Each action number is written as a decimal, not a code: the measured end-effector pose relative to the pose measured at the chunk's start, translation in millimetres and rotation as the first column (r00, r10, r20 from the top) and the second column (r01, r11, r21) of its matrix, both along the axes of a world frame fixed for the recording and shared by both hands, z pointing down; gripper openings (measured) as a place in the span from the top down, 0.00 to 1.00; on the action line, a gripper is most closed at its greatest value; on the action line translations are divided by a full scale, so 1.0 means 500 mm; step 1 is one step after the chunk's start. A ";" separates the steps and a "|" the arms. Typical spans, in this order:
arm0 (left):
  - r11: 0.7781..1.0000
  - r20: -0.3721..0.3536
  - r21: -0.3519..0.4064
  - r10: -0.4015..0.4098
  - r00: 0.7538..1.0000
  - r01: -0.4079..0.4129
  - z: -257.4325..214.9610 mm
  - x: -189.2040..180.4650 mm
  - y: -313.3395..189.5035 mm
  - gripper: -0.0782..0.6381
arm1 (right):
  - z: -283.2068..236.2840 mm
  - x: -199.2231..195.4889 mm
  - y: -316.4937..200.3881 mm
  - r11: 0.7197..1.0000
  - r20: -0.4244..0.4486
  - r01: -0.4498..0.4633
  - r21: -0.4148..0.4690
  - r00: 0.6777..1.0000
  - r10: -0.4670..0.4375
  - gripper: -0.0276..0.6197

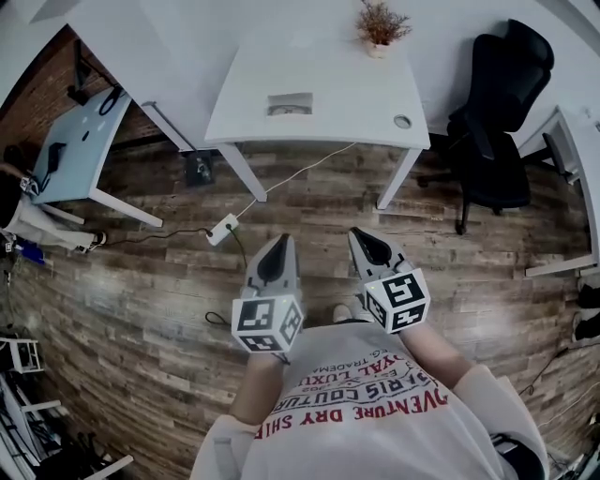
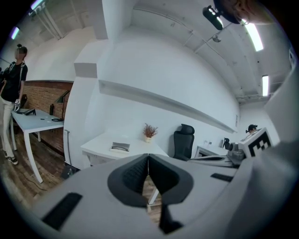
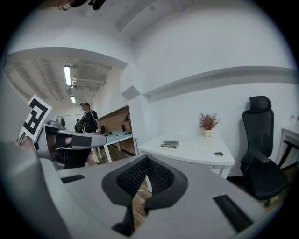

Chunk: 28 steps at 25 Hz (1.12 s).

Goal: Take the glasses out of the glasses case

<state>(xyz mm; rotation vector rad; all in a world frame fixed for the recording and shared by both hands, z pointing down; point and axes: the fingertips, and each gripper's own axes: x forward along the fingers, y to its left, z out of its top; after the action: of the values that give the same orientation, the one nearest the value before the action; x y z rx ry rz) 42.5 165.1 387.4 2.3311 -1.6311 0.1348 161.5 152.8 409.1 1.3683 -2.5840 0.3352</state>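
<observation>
Two clenched, empty: left tongs (image 1: pixel 283 240), right tongs (image 1: pixel 355 232). Wood floor (image 1: pixel 141 300) before desk (image 1: pixel 323 66) bearing glasses case (image 1: pixel 290 104), plant (image 1: pixel 380 21); chair (image 1: pixel 497 122) beside.

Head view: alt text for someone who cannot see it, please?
A person holds a left gripper and right gripper, both shut, over a wooden floor, facing a white desk with a glasses case and potted plant; a black office chair stands beside it.
</observation>
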 end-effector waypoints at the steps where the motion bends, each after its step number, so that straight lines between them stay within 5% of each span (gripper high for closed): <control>1: 1.000 0.003 -0.010 0.004 1.000 -0.004 0.006 0.007 -0.010 0.88 | 0.007 0.005 -0.012 1.000 0.001 0.002 -0.012 1.000 -0.002 0.94; 11: 0.999 -0.012 -0.048 0.006 1.000 -0.007 0.051 -0.005 -0.136 0.88 | 0.050 -0.014 -0.123 0.997 -0.018 0.041 -0.060 0.999 -0.042 0.94; 19: 0.995 -0.019 -0.035 0.089 0.996 -0.089 0.040 -0.058 -0.336 0.88 | 0.046 -0.043 -0.308 0.995 -0.010 -0.075 -0.072 0.997 0.074 0.94; 28: 0.981 0.003 -0.065 0.181 0.983 -0.181 0.030 -0.197 -0.585 0.88 | 0.033 -0.175 -0.545 0.985 -0.015 -0.151 -0.087 0.989 0.150 0.94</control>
<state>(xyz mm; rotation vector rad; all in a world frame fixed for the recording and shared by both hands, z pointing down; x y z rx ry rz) -55.8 -127.5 402.3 2.4288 -1.3943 0.2325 73.9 -119.6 425.5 1.5332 -2.4334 0.4602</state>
